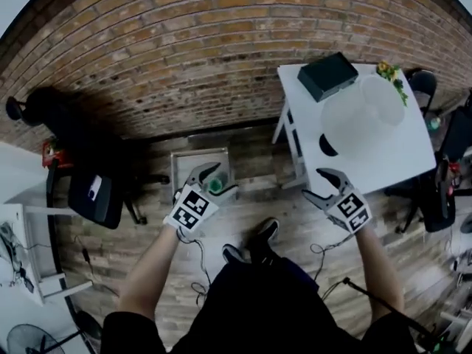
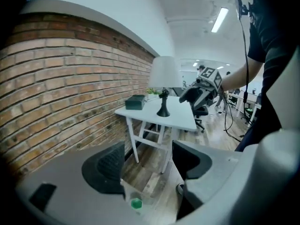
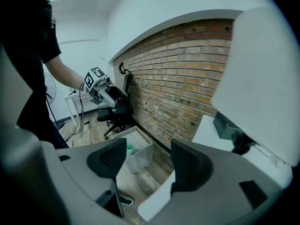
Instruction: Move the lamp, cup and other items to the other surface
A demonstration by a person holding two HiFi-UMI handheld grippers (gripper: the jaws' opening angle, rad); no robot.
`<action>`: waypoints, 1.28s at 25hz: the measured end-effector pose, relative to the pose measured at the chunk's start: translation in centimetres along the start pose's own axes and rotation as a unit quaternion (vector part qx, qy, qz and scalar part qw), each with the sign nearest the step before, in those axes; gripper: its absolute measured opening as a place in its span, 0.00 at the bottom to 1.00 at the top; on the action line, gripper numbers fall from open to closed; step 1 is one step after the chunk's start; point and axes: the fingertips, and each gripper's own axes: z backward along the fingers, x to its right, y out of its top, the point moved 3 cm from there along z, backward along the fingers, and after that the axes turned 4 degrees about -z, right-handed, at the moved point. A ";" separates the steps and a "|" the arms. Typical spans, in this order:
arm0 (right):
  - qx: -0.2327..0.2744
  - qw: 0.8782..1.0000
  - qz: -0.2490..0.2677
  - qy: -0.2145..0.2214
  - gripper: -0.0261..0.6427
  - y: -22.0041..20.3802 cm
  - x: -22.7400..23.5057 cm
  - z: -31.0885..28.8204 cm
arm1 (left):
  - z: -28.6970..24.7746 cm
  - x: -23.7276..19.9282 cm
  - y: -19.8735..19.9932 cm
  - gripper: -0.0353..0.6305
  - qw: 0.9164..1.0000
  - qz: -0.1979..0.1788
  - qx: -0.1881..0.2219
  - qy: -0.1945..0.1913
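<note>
The cup sits in the grey bin on the floor, with the left tool open above it. The right tool, open and empty, hovers near the counter. Next it likely must grip the lamp by its stem.
</note>
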 end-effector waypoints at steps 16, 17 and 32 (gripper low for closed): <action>0.026 0.985 0.147 0.085 0.48 10.1 -23.9 -12.7 | 25.5 5.4 -18.3 0.51 0.980 0.110 -0.016 0.167; 0.023 0.984 0.153 0.090 0.48 10.2 -24.9 -13.1 | 26.3 5.7 -18.9 0.51 0.978 0.114 -0.016 0.172; -0.013 0.988 0.127 0.091 0.47 5.4 -26.1 -24.2 | 24.8 3.4 -25.5 0.50 0.957 0.176 -0.032 0.228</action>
